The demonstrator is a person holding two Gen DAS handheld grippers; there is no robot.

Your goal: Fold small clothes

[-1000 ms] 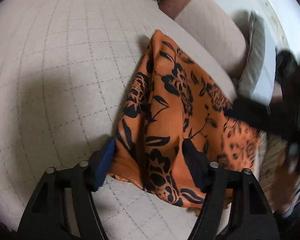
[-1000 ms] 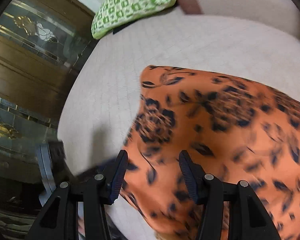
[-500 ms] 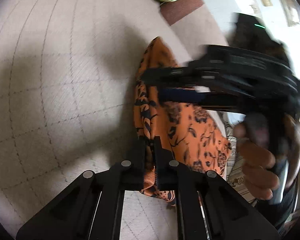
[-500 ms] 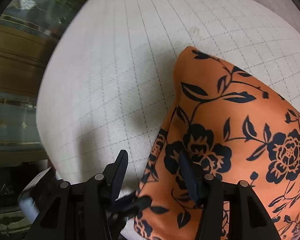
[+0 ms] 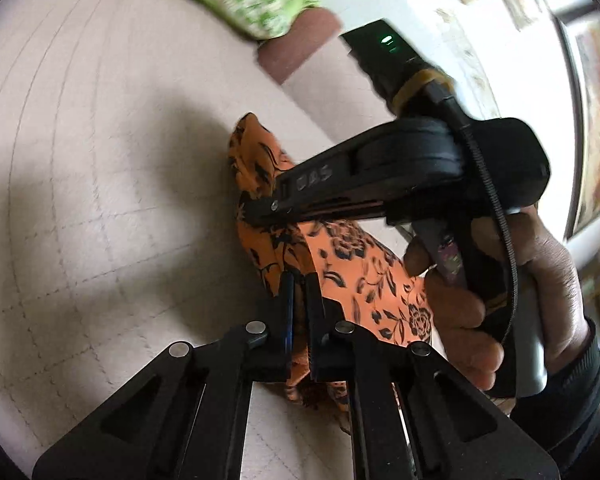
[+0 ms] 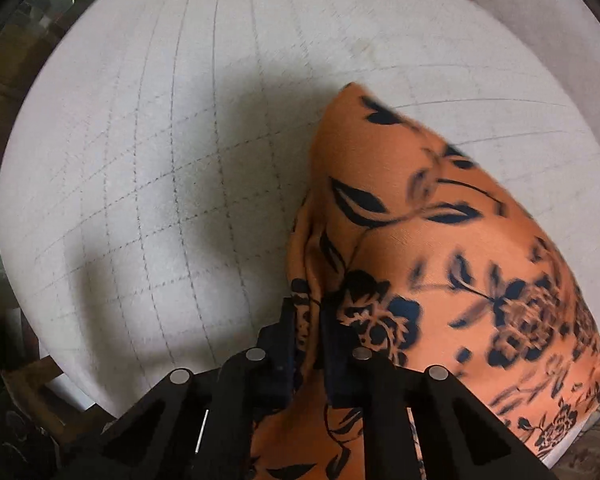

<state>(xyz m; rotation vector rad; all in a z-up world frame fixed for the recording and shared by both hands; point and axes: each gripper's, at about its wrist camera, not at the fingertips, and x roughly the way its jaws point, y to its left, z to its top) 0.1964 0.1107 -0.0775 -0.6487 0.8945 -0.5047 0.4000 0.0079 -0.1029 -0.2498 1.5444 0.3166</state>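
Left gripper [image 5: 299, 280] angled down, clamped on orange cloth [image 5: 364, 276] edge — right gripper [image 6: 307, 308] pointing straight down, jaws closing on cloth fold; cushion [image 6: 180, 160] beneath.

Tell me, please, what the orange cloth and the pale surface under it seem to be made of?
Orange cloth: probably thin woven fabric, slightly smooth, since it bunches into soft folds; fibre unclear. Pale surface: looks like matte quilted textile, given its stitched grid lines.

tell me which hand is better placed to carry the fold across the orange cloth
Left, probably. The left gripper is shut on the orange floral cloth at its near edge. The right gripper's jaws are closing on another bunch, not yet settled.
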